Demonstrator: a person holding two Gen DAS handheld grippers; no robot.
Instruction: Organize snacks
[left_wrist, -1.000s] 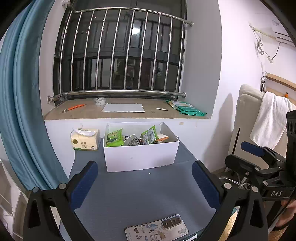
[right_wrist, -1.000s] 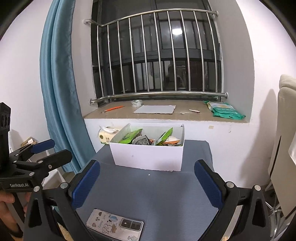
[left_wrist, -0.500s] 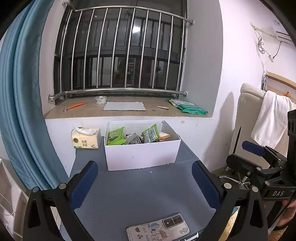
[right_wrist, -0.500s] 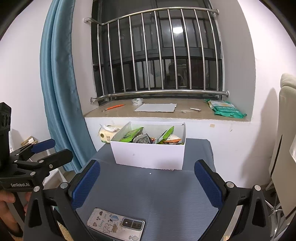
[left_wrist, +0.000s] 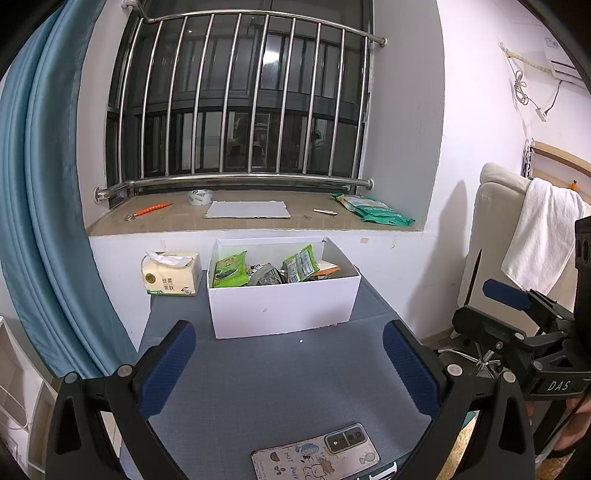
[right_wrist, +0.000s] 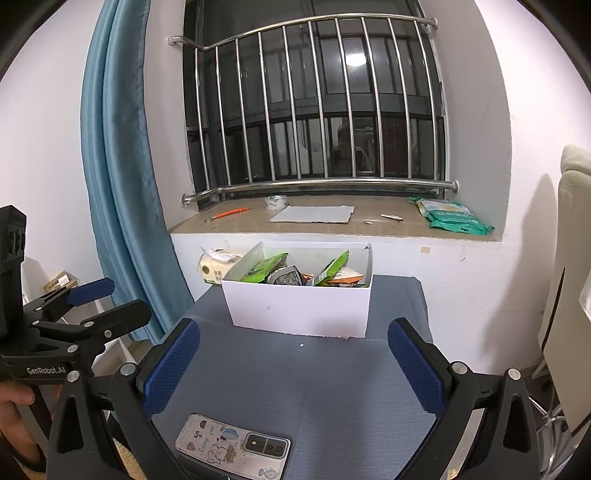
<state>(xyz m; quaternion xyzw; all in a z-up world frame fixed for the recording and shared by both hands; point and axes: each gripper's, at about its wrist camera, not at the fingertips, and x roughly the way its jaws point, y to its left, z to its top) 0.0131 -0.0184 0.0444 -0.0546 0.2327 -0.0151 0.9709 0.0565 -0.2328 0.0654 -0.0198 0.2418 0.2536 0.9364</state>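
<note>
A white box (left_wrist: 284, 308) stands at the back of a blue-grey table (left_wrist: 280, 384), also in the right wrist view (right_wrist: 299, 310). It holds several snack packets: green ones (left_wrist: 229, 269) (right_wrist: 264, 267), a dark one (left_wrist: 267, 276) and an orange one (left_wrist: 327, 272). My left gripper (left_wrist: 288, 358) is open and empty, held well in front of the box. My right gripper (right_wrist: 295, 354) is open and empty too, also short of the box. Each gripper shows at the edge of the other's view.
A phone (left_wrist: 314, 456) in a cartoon case lies at the table's near edge. A tissue pack (left_wrist: 171, 273) stands left of the box. The window sill (left_wrist: 243, 221) holds tape, paper and green bags. A blue curtain (left_wrist: 44, 206) hangs left; a chair with a towel (left_wrist: 543, 236) stands right.
Both views have tilted up slightly, so the box and table sit a little lower in frame. The grippers stay open and nothing on the table has moved.
</note>
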